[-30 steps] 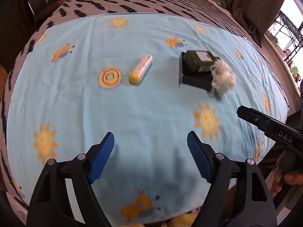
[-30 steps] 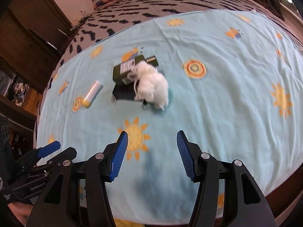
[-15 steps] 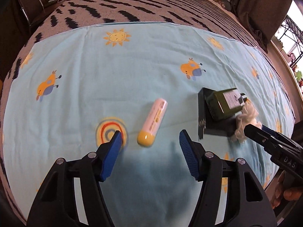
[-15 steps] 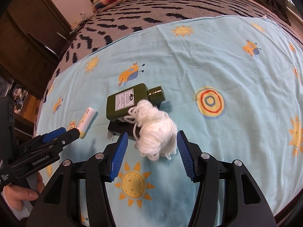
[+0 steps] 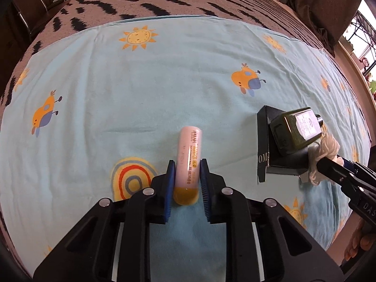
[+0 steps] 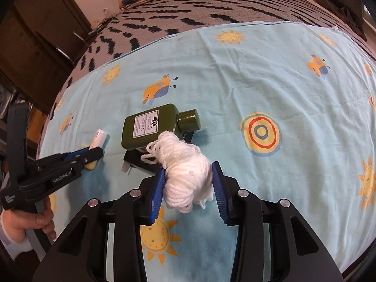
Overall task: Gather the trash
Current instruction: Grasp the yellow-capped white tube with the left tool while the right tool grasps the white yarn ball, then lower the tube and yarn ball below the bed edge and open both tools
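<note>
The left claw [image 5: 187,179] has just closed and now grips the pink tube [image 5: 189,157] near its yellow end; the tube lies on the blue sheet [image 5: 141,94] of the bed. The right claw [image 6: 187,183] has just been closing too, and its pads press the white yarn [image 6: 185,174] from both sides. Just beyond the yarn, a green bottle [image 6: 150,127] lies on a black box [image 5: 265,145].

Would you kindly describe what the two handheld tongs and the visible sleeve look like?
Both the left tongs and the right tongs have black plastic frames with silver rivets and ribbed blue pads. The left one's side bears white "GenRobot.AI" lettering; the right one's shows "DAS". A white sleeve cuff shows at the left hand.
</note>
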